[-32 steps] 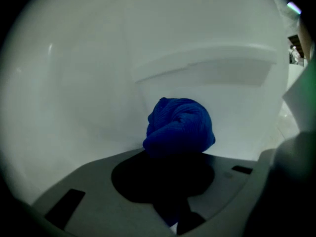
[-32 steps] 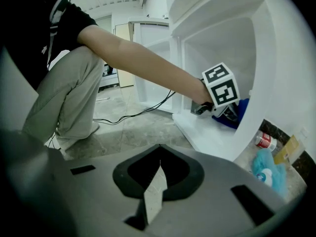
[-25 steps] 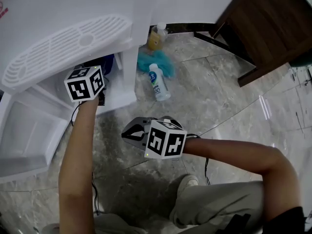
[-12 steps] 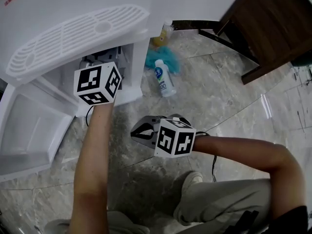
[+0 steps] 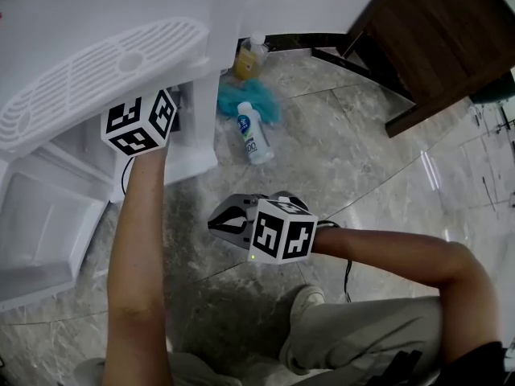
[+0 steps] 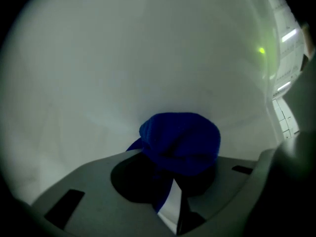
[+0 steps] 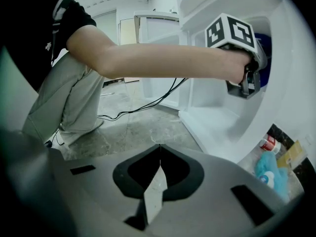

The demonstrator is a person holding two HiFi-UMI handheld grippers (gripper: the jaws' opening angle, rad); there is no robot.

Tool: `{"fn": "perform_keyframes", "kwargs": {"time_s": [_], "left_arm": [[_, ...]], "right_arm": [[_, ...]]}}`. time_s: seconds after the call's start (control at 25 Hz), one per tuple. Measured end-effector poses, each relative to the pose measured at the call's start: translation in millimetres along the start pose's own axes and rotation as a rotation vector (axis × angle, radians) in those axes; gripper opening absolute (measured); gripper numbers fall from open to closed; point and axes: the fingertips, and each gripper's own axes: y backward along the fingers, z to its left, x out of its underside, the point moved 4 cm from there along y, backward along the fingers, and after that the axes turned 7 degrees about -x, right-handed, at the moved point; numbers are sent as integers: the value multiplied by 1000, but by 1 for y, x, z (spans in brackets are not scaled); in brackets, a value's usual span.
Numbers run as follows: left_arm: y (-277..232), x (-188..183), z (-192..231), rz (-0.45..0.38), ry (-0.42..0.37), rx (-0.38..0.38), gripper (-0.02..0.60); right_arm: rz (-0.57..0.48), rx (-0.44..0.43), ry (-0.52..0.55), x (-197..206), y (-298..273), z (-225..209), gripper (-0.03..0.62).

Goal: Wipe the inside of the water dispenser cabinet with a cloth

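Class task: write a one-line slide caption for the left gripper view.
Left claw holding a bunched blue cloth before the cabinet's white inner wall.

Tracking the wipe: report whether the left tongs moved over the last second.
Yes. In the head view the left tongs, gripping the blue cloth, rose closer to the white slotted plastic drip tray above them.

Left gripper [image 6: 172, 194]: grey shell, black jaw recess, white marker cube [image 5: 141, 121].
Right gripper [image 7: 158, 174]: identical build, black cable [image 5: 347, 270].
Clothing: black sleeve [image 7: 69, 14], grey trousers [image 5: 362, 336], pale shoe [image 5: 310, 299].
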Motion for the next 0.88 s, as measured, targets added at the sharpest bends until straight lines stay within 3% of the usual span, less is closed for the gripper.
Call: {"fn": "perform_keyframes", "kwargs": {"time_s": [0.24,0.48,0.88], "left_arm": [[-3,-3,0,-17,-1,-15,89],[18,-1,-12,-44,13,-9,89],[-5,-2,-1,-9,-26,1,89]], "right_arm": [[18,13,-37,19,11,4,-1],[6,-5,11,3,3,4,-1],[35,-4,-28,22,9,11,-1]]}}
